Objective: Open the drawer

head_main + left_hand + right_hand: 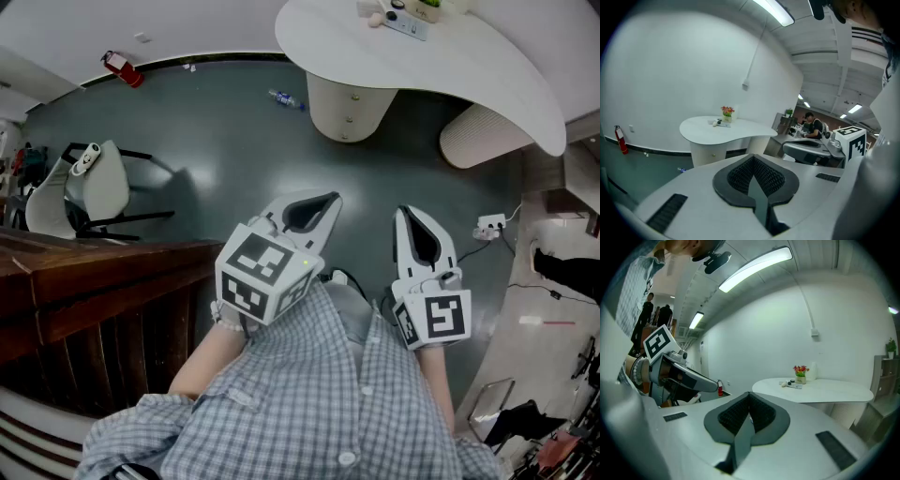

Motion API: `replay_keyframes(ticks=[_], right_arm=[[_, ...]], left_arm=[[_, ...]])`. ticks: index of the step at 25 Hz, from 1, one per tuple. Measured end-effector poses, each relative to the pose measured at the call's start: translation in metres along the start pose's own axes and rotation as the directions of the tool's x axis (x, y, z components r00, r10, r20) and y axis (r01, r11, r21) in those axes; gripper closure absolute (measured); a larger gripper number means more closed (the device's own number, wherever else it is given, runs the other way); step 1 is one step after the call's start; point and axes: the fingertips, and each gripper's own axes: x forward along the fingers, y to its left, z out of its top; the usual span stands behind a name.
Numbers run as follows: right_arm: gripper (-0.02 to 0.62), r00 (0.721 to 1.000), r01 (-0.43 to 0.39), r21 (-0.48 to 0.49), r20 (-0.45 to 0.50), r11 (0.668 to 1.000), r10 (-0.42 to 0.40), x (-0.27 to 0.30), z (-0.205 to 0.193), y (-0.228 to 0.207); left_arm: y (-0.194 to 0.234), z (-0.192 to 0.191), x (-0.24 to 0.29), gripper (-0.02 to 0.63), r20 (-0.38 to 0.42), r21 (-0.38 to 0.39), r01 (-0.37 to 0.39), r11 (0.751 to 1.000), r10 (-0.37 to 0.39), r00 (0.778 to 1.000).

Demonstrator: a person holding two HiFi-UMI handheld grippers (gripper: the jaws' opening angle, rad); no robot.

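Both are clenched on nothing: left hand-held gripper (317, 206) and right hand-held gripper (414, 223), mid-frame over the floor (216, 141). Can't pick out any drawer tbh, the wooden cabinet (103, 281) at lower left is cut off by the edge.

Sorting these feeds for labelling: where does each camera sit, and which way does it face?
Head view: on the person's head, facing steeply down at the floor; left gripper, right gripper and checked shirt show.
Left gripper view: on the left gripper, facing along its shut jaws toward the white table; right gripper at right.
Right gripper view: on the right gripper, facing along its shut jaws toward that table; left gripper at left.
Shared: all three show the white table and red fire extinguisher.
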Motion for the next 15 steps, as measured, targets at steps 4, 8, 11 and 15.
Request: replay_keyframes(ticks=[4, 8, 11, 15], right_arm=[[0.586, 1.0, 0.002, 0.001, -0.001, 1.0, -0.002, -0.002, 0.0, 0.001], [0.586, 1.0, 0.001, -0.002, -0.001, 1.0, -0.001, -0.006, -0.001, 0.003], [0.586, 1.0, 0.005, 0.016, 0.002, 1.0, -0.005, -0.01, -0.002, 0.001], [0.584, 1.0, 0.011, 0.05, 0.005, 0.999, -0.011, -0.015, -0.004, -0.005]], left_arm=[[-0.001, 0.0, -0.002, 0.601, 0.004, -0.013, -0.002, 1.0, 0.002, 1.0], [-0.003, -0.002, -0.005, 0.601, 0.006, -0.014, -0.006, 1.0, 0.006, 1.0], [-0.005, -0.003, -0.006, 0.601, 0.009, -0.016, -0.011, 1.0, 0.012, 1.0], [-0.005, -0.003, -0.009, 0.601, 0.018, -0.027, -0.028, 0.999, 0.028, 0.999]])
